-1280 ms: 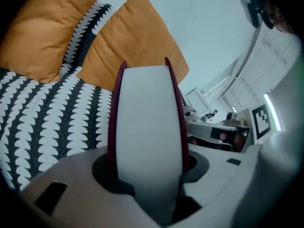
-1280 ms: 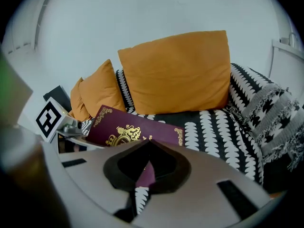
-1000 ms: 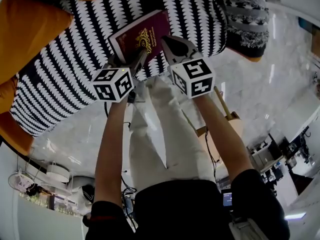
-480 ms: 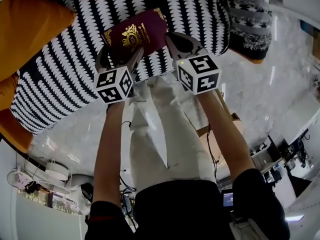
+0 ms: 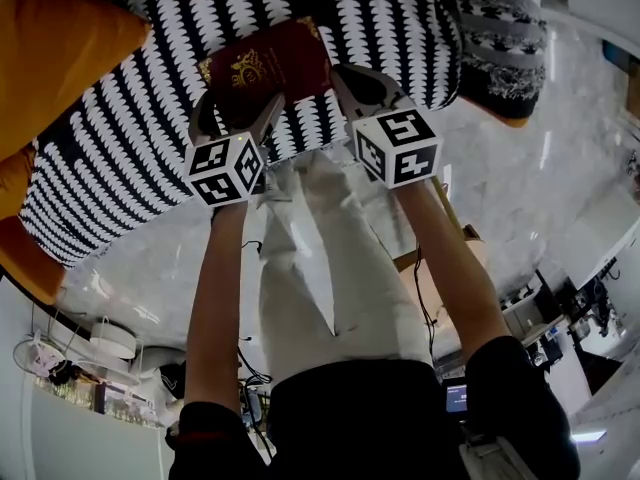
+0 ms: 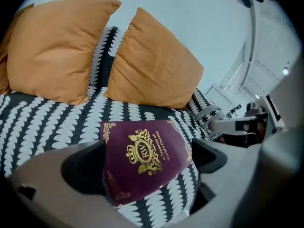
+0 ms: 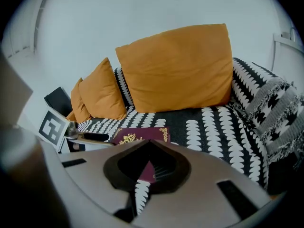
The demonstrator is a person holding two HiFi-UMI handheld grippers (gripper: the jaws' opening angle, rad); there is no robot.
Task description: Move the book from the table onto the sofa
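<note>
Left tool just opened — book between jaws, near edge hidden.

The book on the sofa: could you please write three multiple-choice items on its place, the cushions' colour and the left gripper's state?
1. Where does the book lie?
A. on the sofa's black-and-white seat
B. on a table
C. on the floor
2. What colour are the cushions?
A. grey
B. orange
C. green
3. The left gripper is:
A. shut on the book
B. shut and empty
C. open
Answers: 1 A, it lies flat on the patterned seat; 2 B, those behind it are orange; 3 C, its jaws have just been opening and stand apart on either side of the book, not pressing it.
</note>
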